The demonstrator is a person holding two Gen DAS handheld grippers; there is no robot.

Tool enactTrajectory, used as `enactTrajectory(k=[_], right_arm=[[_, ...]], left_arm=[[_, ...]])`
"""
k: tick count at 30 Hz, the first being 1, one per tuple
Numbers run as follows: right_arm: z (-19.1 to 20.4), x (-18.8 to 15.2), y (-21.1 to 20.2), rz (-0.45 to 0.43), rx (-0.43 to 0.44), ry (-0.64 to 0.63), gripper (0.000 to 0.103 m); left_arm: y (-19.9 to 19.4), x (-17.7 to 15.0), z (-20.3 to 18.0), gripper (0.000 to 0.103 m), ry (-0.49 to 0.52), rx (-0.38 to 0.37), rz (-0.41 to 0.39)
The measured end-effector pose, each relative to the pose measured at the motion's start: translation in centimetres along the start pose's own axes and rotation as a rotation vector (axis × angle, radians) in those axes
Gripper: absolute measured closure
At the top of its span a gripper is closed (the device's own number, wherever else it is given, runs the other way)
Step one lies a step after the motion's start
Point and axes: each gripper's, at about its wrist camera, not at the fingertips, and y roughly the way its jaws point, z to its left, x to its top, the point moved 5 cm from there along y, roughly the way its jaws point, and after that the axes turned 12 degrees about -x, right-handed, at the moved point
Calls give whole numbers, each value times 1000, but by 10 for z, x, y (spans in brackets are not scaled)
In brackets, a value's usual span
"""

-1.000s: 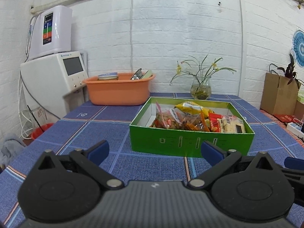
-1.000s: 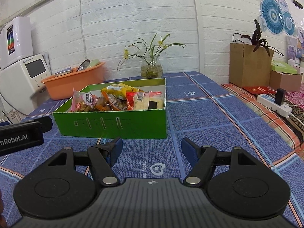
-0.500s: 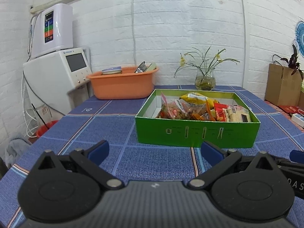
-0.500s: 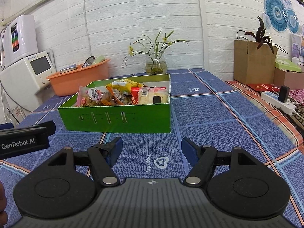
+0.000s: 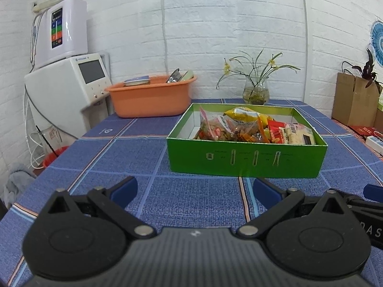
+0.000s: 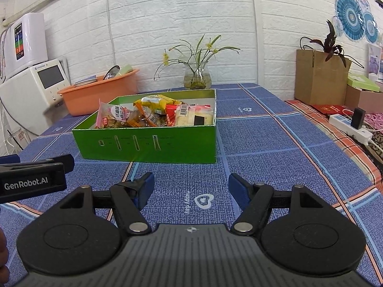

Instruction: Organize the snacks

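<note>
On the blue checked surface (image 5: 134,157) the green box (image 6: 148,143) holds the snack packets (image 6: 153,114) heaped together, while the left tongs (image 5: 195,190) and right tongs (image 6: 191,186) hover short of it, both spread apart and empty, seemingly finished.

Both wrist views low over near table edge, facing far wall. Left view sits further left; right view further right. Shared: green box (image 5: 246,162) (image 6: 148,148) ahead, near, plus orange tub (image 5: 150,100) (image 6: 95,95).

box (image 5: 246,165): green; tablecloth (image 5: 134,153): blue plaid; basin (image 5: 148,100): orange; wall (image 5: 215,24): white brick
</note>
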Motion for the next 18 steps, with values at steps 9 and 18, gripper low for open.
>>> enactTrajectory(k=[9,18], right_arm=[[-2,-1,1,4,4,0,0],[-2,-4,4,19,3,-2,0]], left_arm=[[3,-2,3,0,-11,16,29],[5,-4,-2,0,-1,6,42]])
